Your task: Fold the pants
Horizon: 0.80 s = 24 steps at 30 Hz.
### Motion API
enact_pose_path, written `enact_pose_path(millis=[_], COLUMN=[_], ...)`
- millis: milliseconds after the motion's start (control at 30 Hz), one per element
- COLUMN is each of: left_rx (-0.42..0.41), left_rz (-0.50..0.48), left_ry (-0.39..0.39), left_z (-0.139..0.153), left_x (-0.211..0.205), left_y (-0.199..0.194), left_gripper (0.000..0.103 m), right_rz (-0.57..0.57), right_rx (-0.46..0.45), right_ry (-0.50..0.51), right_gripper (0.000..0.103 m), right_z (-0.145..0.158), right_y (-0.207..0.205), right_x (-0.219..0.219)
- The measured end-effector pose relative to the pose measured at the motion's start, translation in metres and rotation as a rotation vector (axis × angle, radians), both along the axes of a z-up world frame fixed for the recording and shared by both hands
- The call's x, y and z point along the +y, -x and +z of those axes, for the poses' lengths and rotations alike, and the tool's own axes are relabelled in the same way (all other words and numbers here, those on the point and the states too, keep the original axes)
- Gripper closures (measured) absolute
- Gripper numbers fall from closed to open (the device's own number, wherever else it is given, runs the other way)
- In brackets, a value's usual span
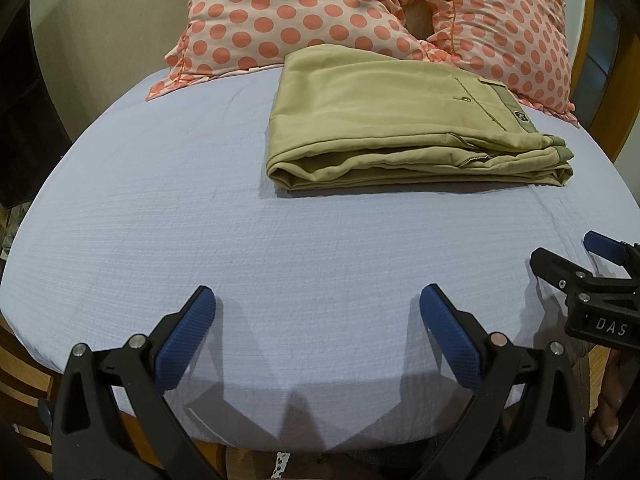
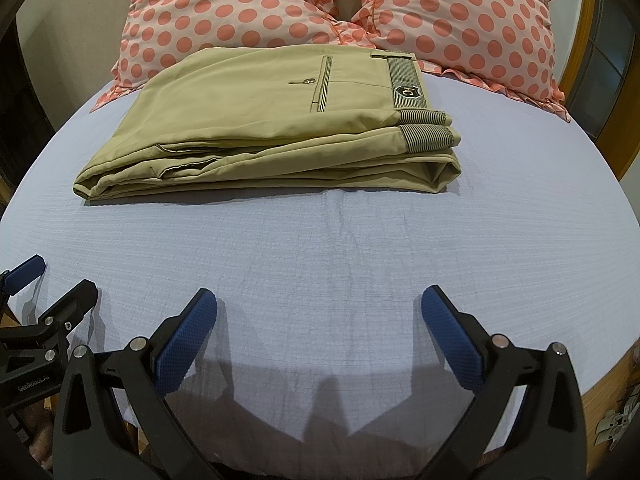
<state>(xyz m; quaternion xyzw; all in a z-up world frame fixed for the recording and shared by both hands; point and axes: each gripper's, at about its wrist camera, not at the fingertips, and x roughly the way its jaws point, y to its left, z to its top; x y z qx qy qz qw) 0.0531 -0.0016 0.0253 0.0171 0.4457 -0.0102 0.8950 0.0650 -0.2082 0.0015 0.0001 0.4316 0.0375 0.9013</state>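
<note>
Pants (image 2: 272, 128) lie folded at twelve o'clock on the bed (image 2: 320, 248); both grippers, left gripper (image 1: 318, 312) and right gripper (image 2: 319, 312), gape empty, so just retreat cleanly.

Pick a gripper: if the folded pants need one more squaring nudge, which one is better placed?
Right, marginally. The pants sit nearly centred ahead of the right gripper; from the left gripper they lie off to its right. Both are open and well short of them.

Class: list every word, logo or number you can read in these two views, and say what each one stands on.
"DAS" on the right gripper body, cut off at the frame edge.
"GenROBOT.AI" on the left gripper body, small and blurred, so uncertain.
Shield badge on the pants waistband: letters too small to read.
</note>
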Motion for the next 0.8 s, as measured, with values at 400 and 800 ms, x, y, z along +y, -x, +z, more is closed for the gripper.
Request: enact_pose_path(millis=[400,800], left_rx=[0.006,0.022], left_rz=[-0.001,-0.002], left_ry=[-0.001,-0.001], left_z=[-0.0005,-0.0008], left_x=[-0.0003,-0.0010], left_y=[-0.0001,-0.0007], left_gripper=[0.002,0.002], right_rz=[0.001,0.003], right_rx=[-0.001,-0.001], right_ry=[0.000,0.000], right_gripper=[0.001,0.001], right_z=[0.0001,-0.0002], right_y=[-0.0002,0.0000], right_x=[-0.0002,-0.0004])
